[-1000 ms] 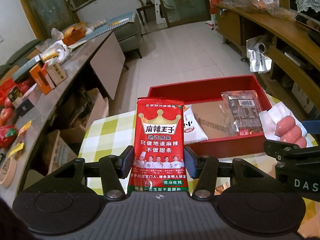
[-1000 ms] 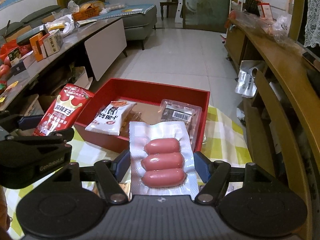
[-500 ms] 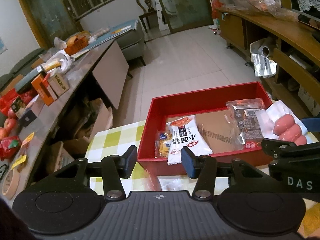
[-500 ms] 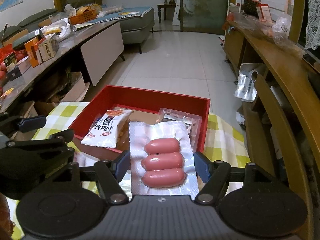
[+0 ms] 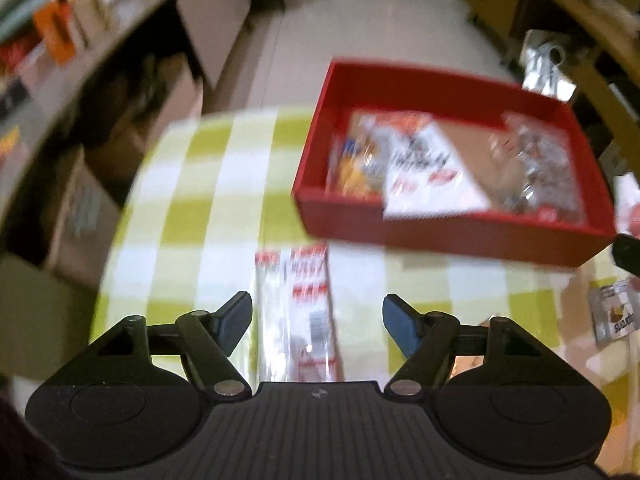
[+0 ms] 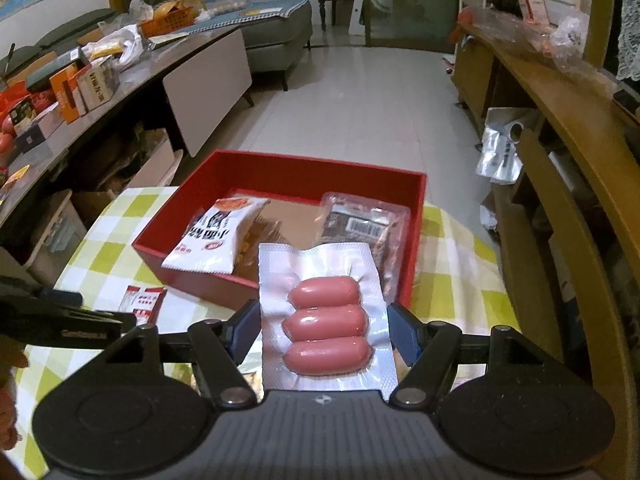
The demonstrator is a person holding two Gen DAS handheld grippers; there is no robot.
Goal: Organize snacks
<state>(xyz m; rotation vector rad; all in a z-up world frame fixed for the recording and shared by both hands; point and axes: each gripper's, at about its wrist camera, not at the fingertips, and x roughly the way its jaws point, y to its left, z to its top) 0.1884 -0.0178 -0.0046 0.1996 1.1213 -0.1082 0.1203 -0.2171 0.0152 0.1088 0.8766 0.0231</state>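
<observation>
Firmly, a glossy vacuum-sealed sausage pack (image 6: 326, 322) is pinched by the right hand-held gripper (image 6: 324, 328) — the left hand-held gripper (image 5: 317, 322), jaws just widened, grips nothing, a crinkly packet (image 5: 308, 312) lying untouched between them.

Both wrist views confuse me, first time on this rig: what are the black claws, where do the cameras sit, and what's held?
Each claw is a hand-held two-finger gripper with a camera looking along its fingers. In the left view, blurred, the left gripper has just been opening; its jaws stand apart above a red-and-white packet lying on the checked tablecloth, not touching it. In the right view, the right gripper clamps a sausage pack before the red tray, which holds a white snack bag and a dark packet.
</observation>
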